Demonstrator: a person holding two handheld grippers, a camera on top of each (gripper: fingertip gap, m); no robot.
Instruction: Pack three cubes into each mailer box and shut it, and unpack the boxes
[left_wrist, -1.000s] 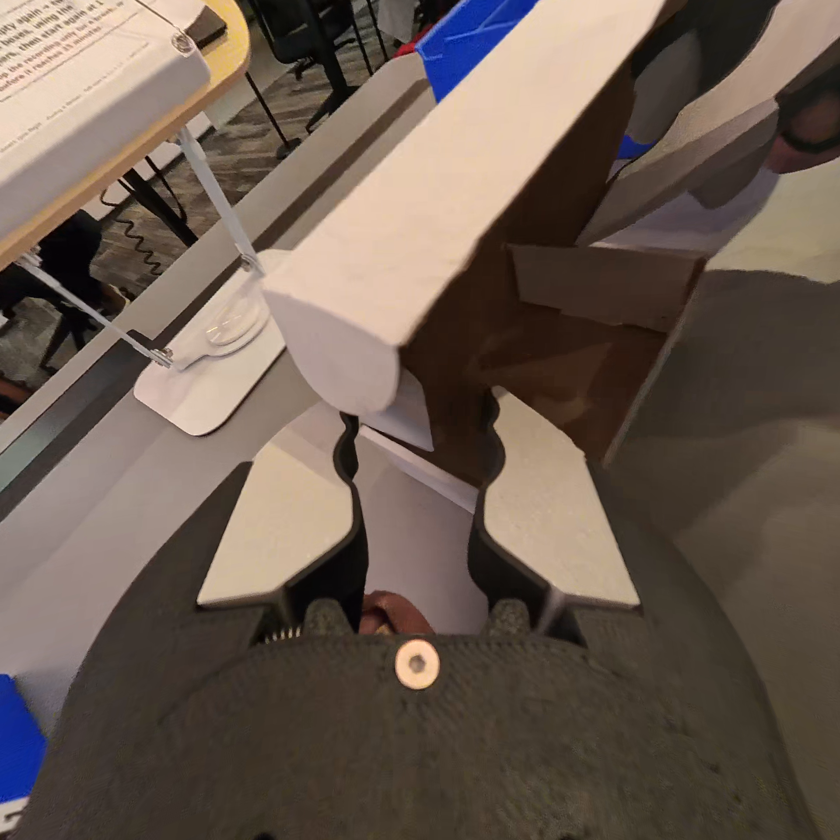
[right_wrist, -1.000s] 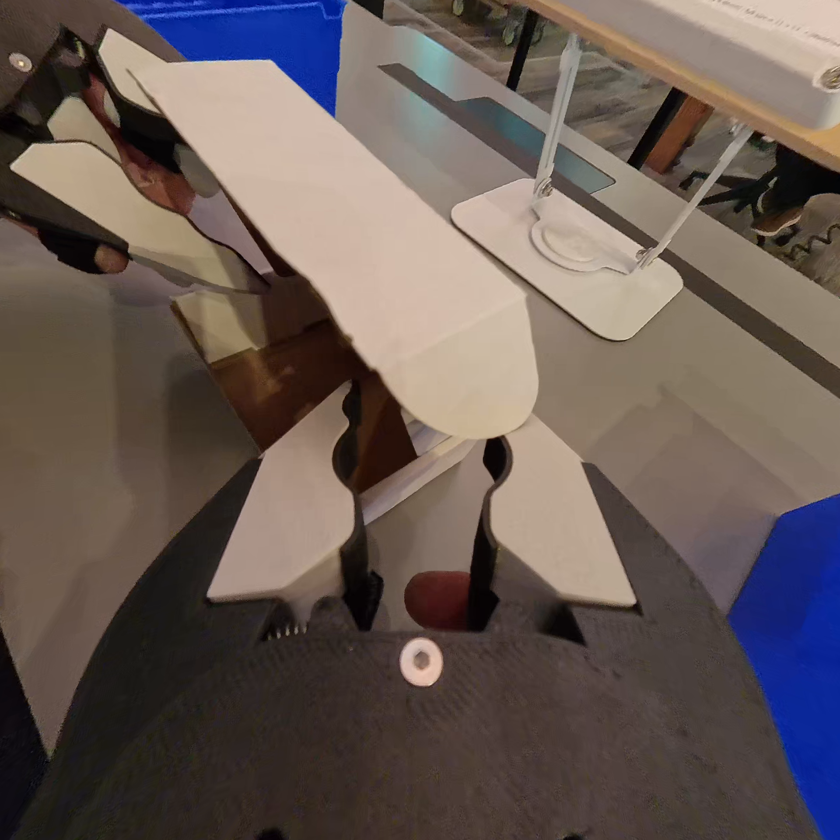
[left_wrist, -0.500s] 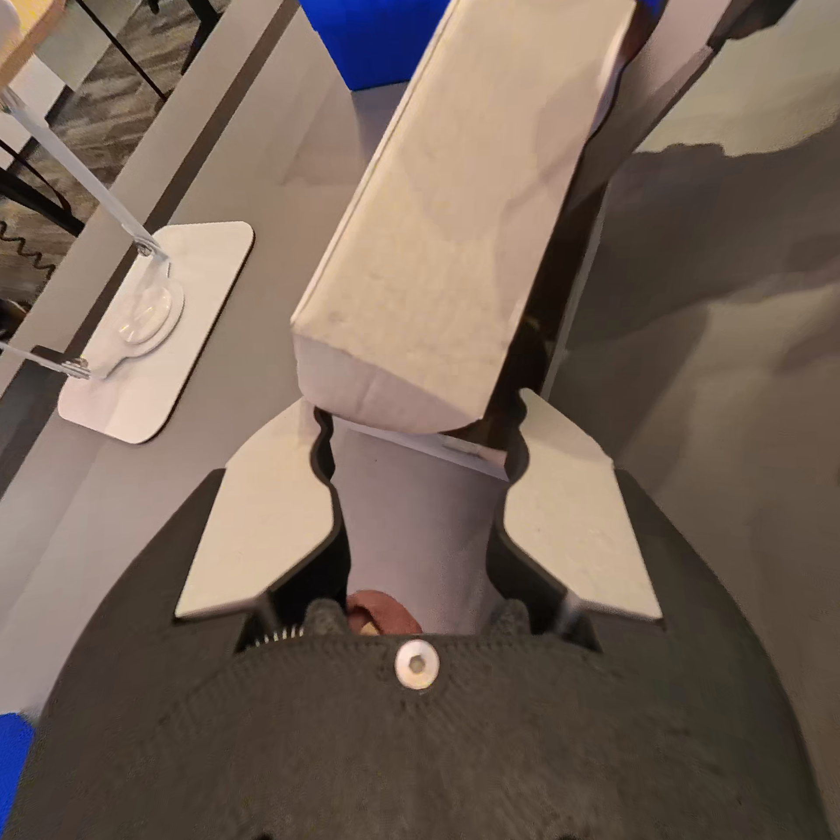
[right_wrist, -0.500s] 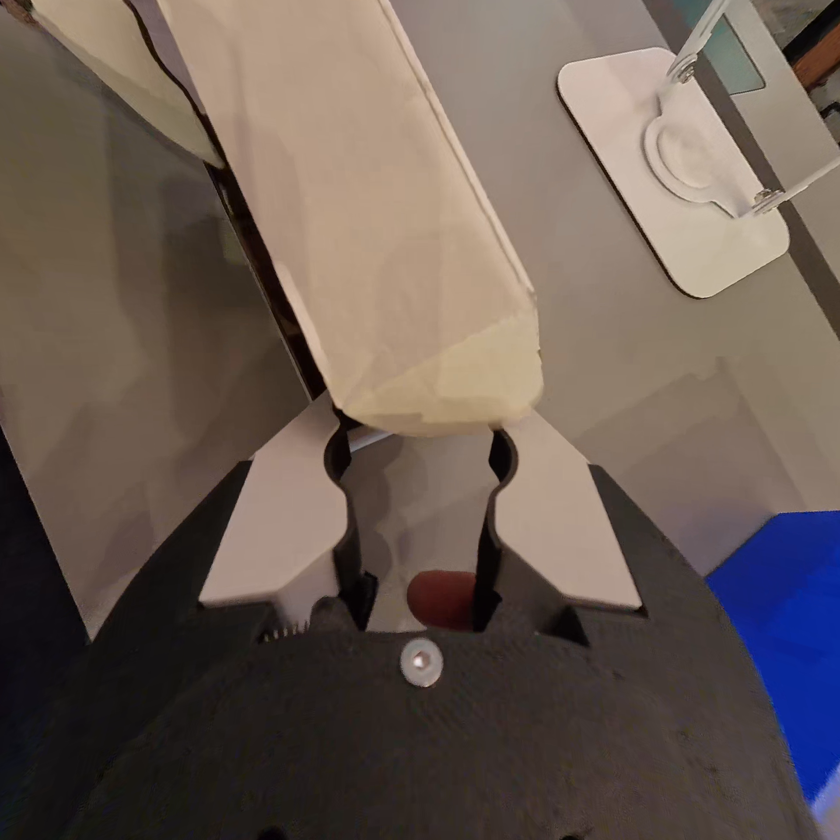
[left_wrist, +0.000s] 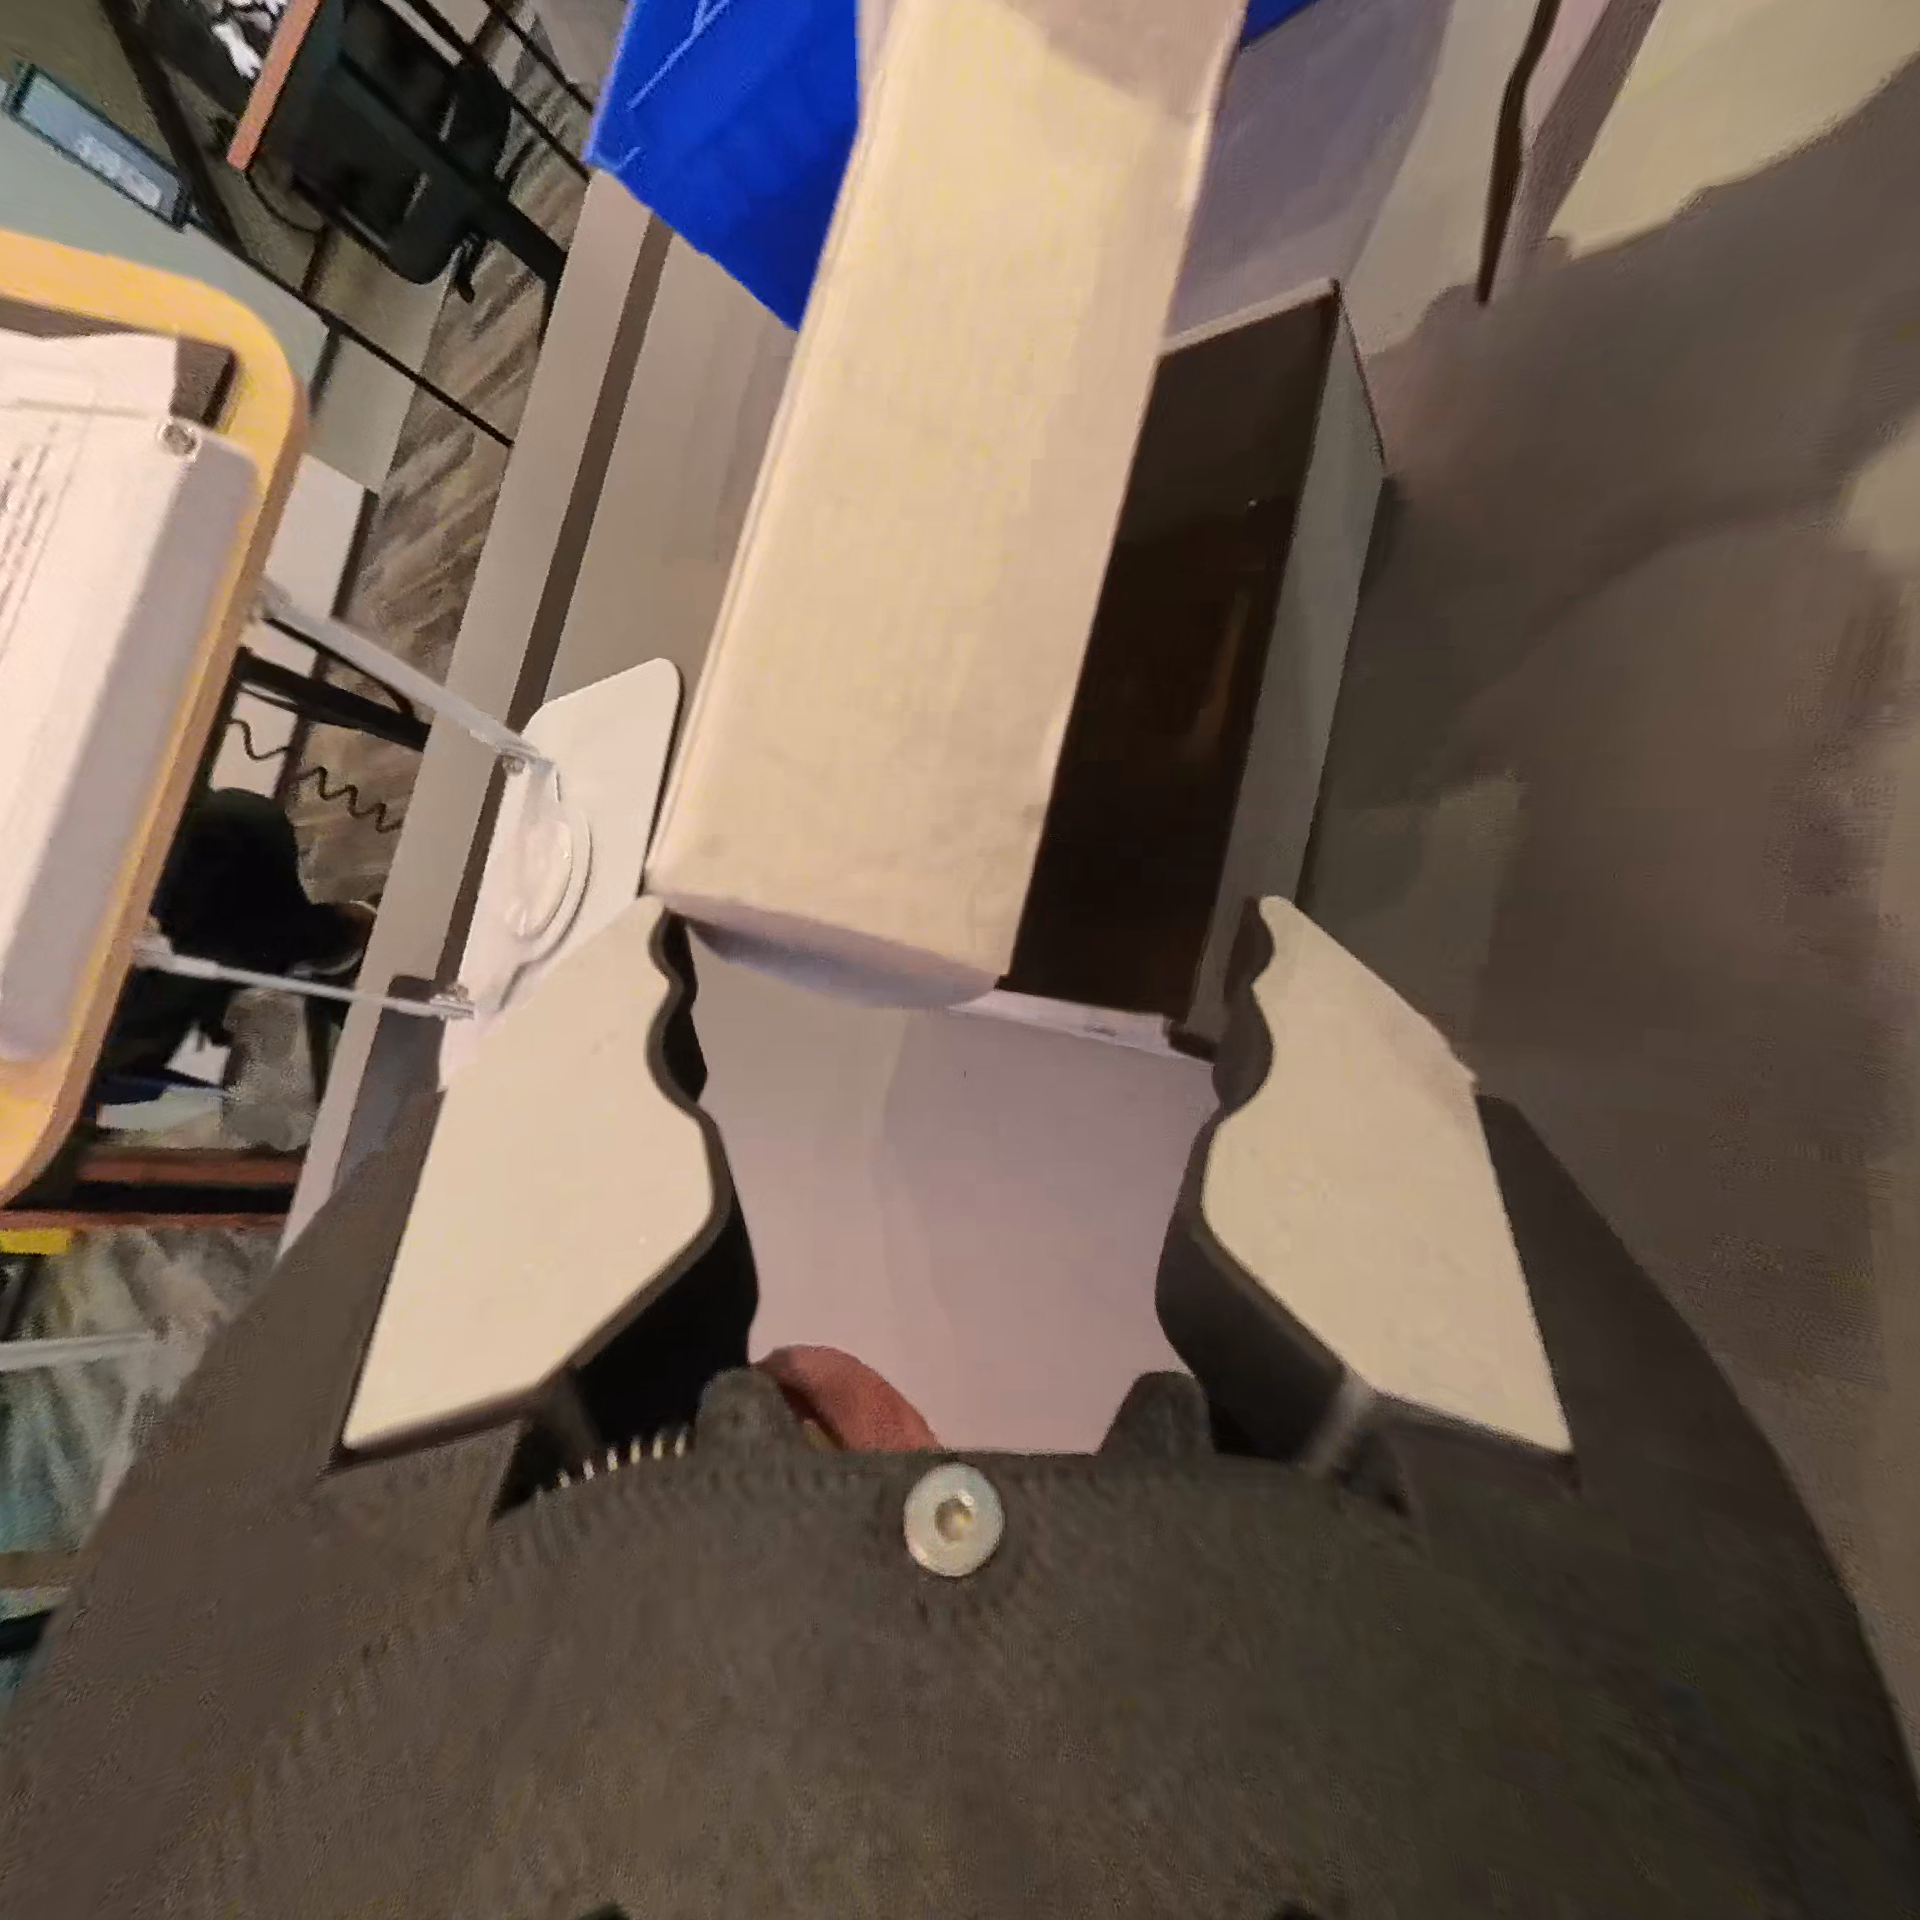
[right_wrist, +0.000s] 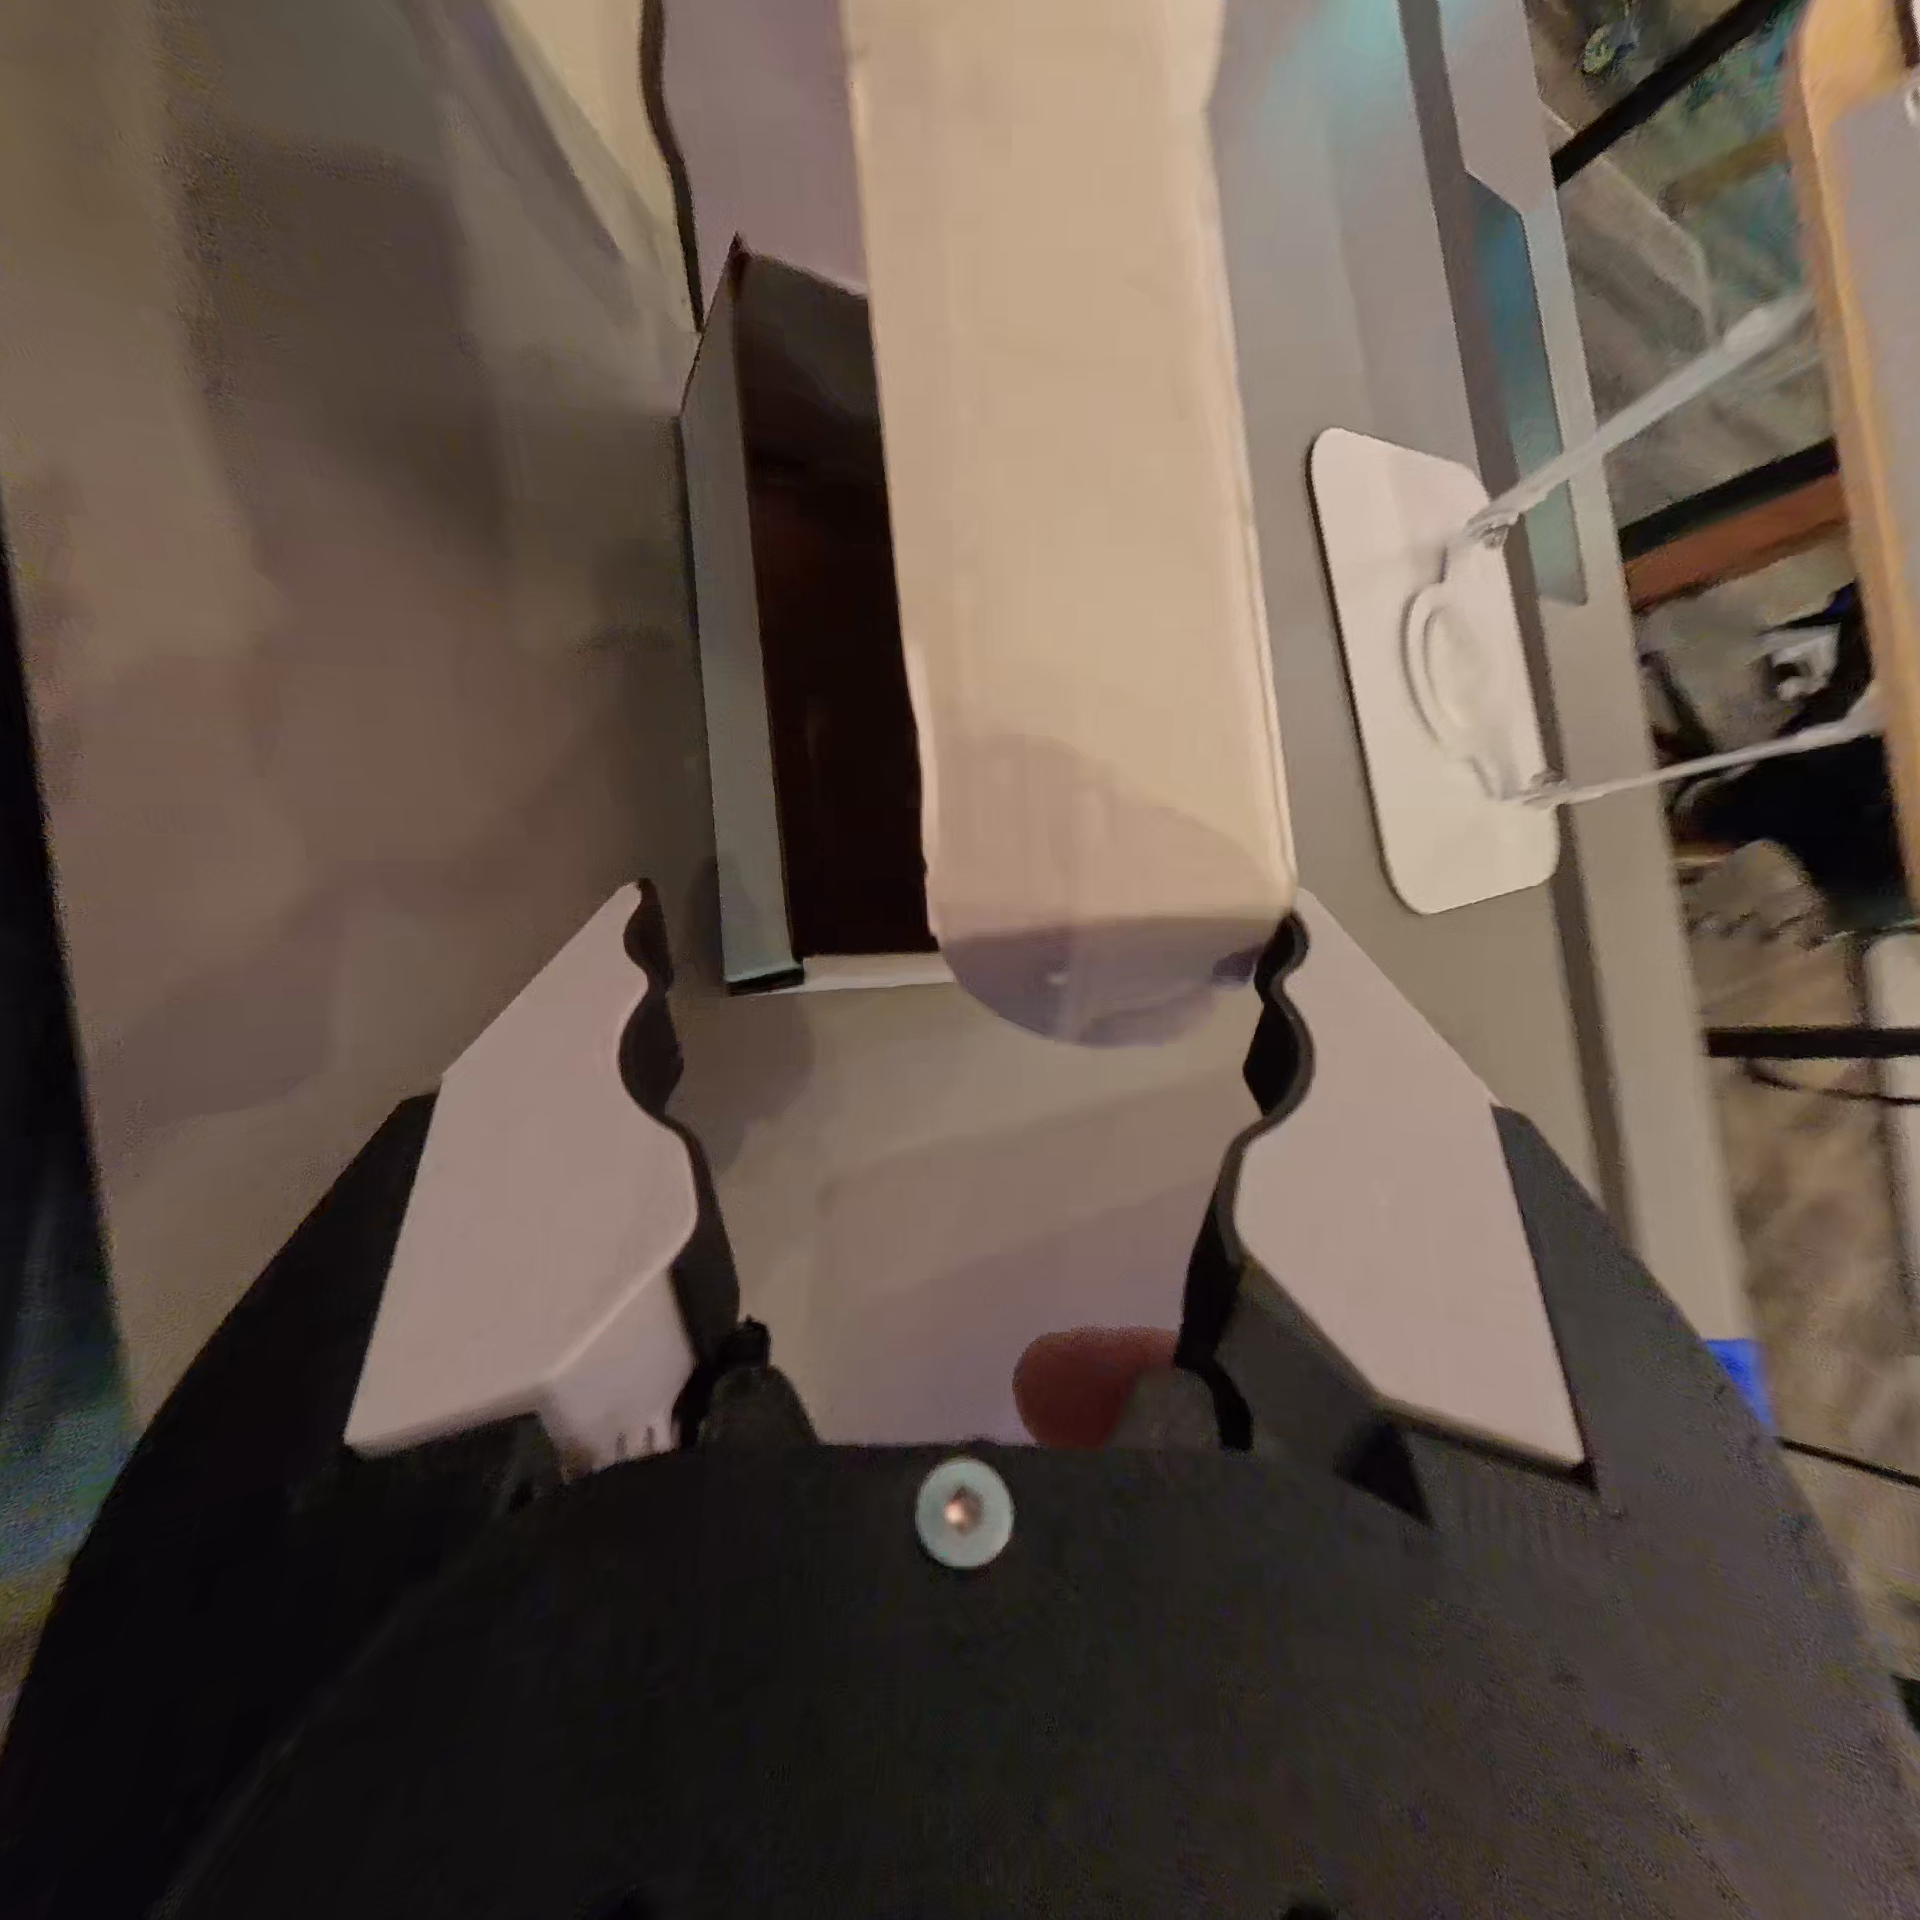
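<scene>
The white mailer box (left_wrist: 1278, 665) stood on the grey table (left_wrist: 1662, 831), its lid (left_wrist: 935, 540) partly raised over a dark interior whose contents could not be made out. The left gripper (left_wrist: 961, 997) and right gripper (right_wrist: 961, 971) faced opposite ends of the box, both spread wide, holding nothing. A white stand base (right_wrist: 1413, 686) lay beside it

I count one mailer box (left_wrist: 914, 582), one white stand (right_wrist: 1392, 665), one blue bin (left_wrist: 727, 145), my two grippers (left_wrist: 961, 997) (right_wrist: 961, 997).
</scene>
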